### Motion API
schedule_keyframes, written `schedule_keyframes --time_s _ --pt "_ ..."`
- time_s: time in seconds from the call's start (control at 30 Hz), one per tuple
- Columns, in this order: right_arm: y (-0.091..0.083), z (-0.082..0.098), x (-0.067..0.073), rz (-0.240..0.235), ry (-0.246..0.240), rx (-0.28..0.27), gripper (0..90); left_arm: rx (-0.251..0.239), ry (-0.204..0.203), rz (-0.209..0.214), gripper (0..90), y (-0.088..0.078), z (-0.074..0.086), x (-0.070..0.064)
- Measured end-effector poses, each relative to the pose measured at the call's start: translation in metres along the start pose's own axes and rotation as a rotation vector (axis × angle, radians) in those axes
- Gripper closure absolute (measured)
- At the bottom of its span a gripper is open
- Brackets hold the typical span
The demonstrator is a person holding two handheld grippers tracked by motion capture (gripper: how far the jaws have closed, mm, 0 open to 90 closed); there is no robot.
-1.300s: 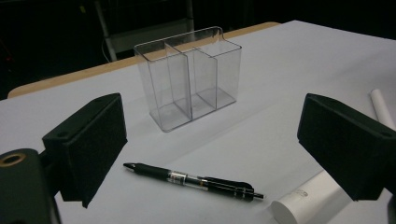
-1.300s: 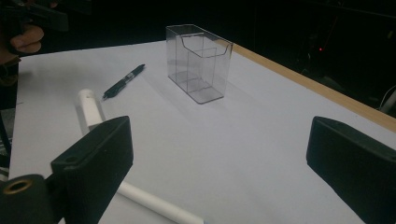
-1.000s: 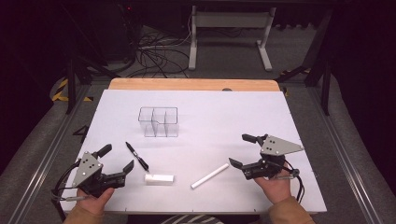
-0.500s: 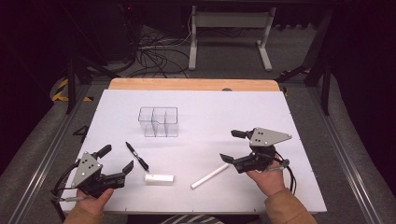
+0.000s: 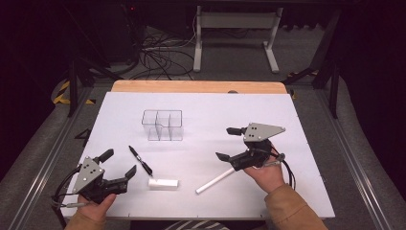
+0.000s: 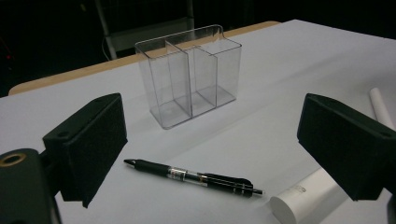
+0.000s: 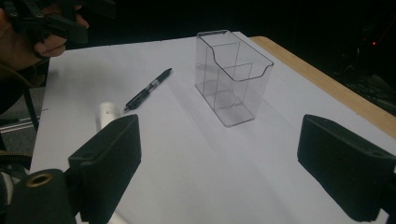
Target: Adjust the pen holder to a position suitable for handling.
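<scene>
Three loose things lie on the white table sheet [image 5: 297,143], none of them yet gripped: a long white plastic stick [image 5: 216,180] near the right gripper [image 5: 229,143], a short white cylinder [image 5: 163,183] near the middle of the near edge, and a black click pen [image 5: 140,160] to its left. The stick's far end lies just under the right gripper's lower jaw; both jaws stand wide apart with nothing between them. The step in hand looks like the approach to that stick. The next move probably calls for lowering the jaws astride the stick and closing on it.

Farther off, toward the middle of the table, stands the clear plastic three-compartment organiser [image 5: 163,125], empty and upright, the likely destination. The left gripper [image 5: 117,165] rests at the near left, jaws equally wide and holding nothing.

From the left gripper view the pen's [image 6: 194,177] printed band and clip show, and the cylinder's [image 6: 303,198] flat end. The right gripper view shows the organiser's [image 7: 233,74] scooped front wall.
</scene>
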State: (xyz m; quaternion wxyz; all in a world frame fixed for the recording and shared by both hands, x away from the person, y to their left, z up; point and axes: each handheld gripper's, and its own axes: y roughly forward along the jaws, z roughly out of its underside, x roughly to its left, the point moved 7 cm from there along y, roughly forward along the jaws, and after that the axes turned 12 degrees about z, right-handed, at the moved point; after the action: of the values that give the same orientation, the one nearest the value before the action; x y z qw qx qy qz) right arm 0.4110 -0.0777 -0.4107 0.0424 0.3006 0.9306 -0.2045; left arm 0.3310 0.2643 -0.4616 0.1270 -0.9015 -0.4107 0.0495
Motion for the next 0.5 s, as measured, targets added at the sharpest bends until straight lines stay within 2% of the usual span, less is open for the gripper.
schedule_keyframes --time_s 0.5 --pt "0.024 -0.016 0.003 -0.047 -0.038 0.029 14.0 0.001 0.001 -0.01 9.1 -0.002 0.001 0.0"
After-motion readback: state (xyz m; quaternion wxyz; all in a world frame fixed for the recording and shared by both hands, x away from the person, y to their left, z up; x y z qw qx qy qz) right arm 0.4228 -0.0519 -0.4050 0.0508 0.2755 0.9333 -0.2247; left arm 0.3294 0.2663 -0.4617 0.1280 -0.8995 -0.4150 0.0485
